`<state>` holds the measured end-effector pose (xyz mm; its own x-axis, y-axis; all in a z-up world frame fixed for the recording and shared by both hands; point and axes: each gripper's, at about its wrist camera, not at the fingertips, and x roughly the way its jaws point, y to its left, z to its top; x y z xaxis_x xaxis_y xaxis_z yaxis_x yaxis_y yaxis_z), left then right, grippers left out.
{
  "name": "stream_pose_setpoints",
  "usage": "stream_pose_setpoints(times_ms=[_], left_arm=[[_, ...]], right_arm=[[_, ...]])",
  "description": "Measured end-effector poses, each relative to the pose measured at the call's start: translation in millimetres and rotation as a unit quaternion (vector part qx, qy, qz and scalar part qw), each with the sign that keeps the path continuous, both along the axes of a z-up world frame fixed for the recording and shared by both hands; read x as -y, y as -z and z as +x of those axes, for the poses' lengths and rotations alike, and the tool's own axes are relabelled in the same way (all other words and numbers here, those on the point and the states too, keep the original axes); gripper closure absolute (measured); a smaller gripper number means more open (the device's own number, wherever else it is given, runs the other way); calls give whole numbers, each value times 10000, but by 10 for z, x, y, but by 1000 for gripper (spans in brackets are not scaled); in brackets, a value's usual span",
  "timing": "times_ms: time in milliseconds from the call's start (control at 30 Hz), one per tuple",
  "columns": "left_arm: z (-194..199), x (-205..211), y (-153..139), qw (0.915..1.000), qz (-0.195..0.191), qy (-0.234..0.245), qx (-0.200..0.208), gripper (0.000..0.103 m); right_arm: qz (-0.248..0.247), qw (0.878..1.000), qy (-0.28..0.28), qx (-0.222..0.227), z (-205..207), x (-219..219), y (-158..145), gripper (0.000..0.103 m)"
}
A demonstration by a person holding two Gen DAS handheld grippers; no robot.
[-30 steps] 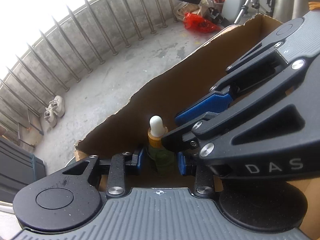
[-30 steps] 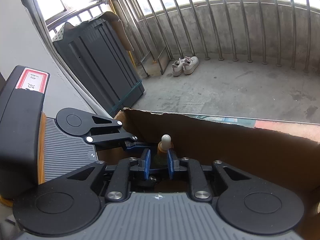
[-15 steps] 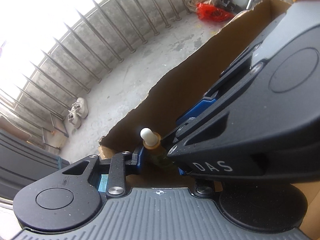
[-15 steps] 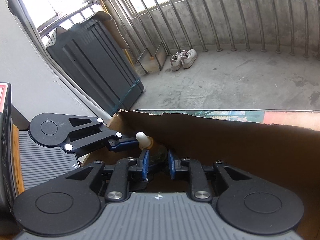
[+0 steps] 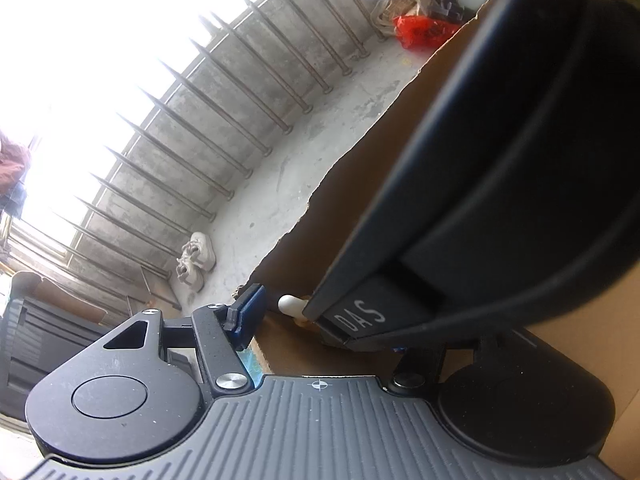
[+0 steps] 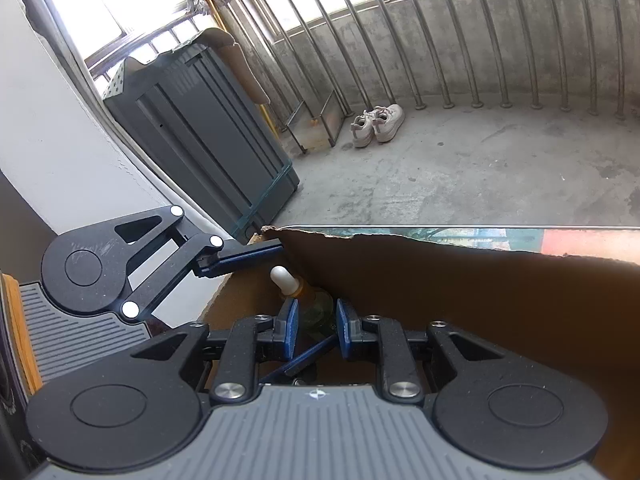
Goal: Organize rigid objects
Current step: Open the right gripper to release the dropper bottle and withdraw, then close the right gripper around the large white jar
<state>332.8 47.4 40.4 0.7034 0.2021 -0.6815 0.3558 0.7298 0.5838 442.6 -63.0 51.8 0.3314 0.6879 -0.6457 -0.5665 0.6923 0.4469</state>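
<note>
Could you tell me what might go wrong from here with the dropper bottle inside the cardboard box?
1. The dropper bottle leans sideways in the right gripper, whose jaws hold only its glass body, so it could pivot or slip.
2. The left gripper is open, with one finger crossing under the right gripper; the two could collide and knock the bottle.
3. The cardboard box wall is close, so the bulb might snag it.
</note>
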Motion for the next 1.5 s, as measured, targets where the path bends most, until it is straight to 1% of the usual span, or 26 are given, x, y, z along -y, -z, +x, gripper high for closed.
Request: stream_pose_setpoints(times_ms=[67,100,133,200,233,300,367,400,433,500,533,567,600,633,700,767,800,933,1000,1067,1133,1200,1233,1267,1400,1500], left_arm=[[-86,23,-58,10000,-8,23,54,36],[-154,37,-90,9999,48,18,120,17],[-284,45,-142,9992,104,34,383,3],[-566,44,-248,9957,119,117,906,0],[-673,41,-291,9946,111,132,1021,1],[-986,3,-435,9898,-173,67,1412,1],[-1255,-71,-586,9858,-753,4,1503,1],[-1432,-161,-684,9781,-1417,-134,1520,1],[-1578,-240,-742,9672,-2032,-182,1515,0],[-1916,-362,-760,9334,-3307,-133,1387,0],[-2026,-353,-715,9256,-3540,-115,1338,0],[-2155,-284,-618,9225,-3642,-18,1276,0],[-2205,-231,-541,9236,-3635,61,1214,0],[-2303,-93,-383,9255,-3595,134,1184,0],[-2335,57,-220,9327,-3406,298,1151,2],[-2317,111,-23,9377,-3159,277,1417,2],[-2286,145,27,9374,-3149,237,1468,2],[-2256,134,-19,9290,-3359,-156,1544,5],[-2200,146,26,9275,-3374,-274,1586,5],[-2190,153,111,9256,-3499,-388,1388,13],[-2164,139,148,9247,-3585,-407,1216,37],[-2128,119,182,9242,-3596,-506,1186,50],[-2122,93,189,9212,-3670,-547,1174,50],[-2131,71,177,9210,-3673,-550,1178,50],[-2188,51,208,9262,-3582,-468,1076,50],[-2256,34,226,9303,-3475,-410,1101,50]], right_arm=[[3,10000,1,11,-23,19,-32,80],[-2,10000,16,21,-44,46,-53,80],[-18,10000,33,8,-72,75,-82,80],[23,10000,86,10,-139,169,-164,80],[77,9999,93,55,-196,238,-234,80],[148,9997,47,191,-300,343,-350,80],[165,9991,67,396,-451,463,-485,80],[191,9983,94,545,-553,529,-549,80],[205,9976,108,647,-657,593,-601,80],[325,9963,63,788,-898,738,-677,80],[357,9958,21,847,-1003,795,-703,80],[407,9948,8,935,-1129,866,-730,79],[475,9937,-65,1013,-1273,934,-767,75],[559,9928,-127,1056,-1386,994,-768,65],[607,9929,-219,998,-1569,1081,-744,52],[614,9929,-345,961,-1745,1131,-695,52],[556,9929,-431,958,-1819,1130,-668,52],[122,9906,-784,1113,-2078,1010,-554,52],[110,9916,-751,1047,-2104,975,-510,52],[102,9917,-747,1042,-2114,957,-498,52],[88,9906,-689,1179,-2143,948,-500,50],[103,9905,-750,1152,-2145,930,-471,47],[106,9909,-764,1105,-2145,939,-442,47],[91,9912,-765,1075,-2142,922,-430,47],[-131,9914,-782,1039,-2148,856,-350,44],[-95,9914,-869,969,-2158,829,-326,42]])
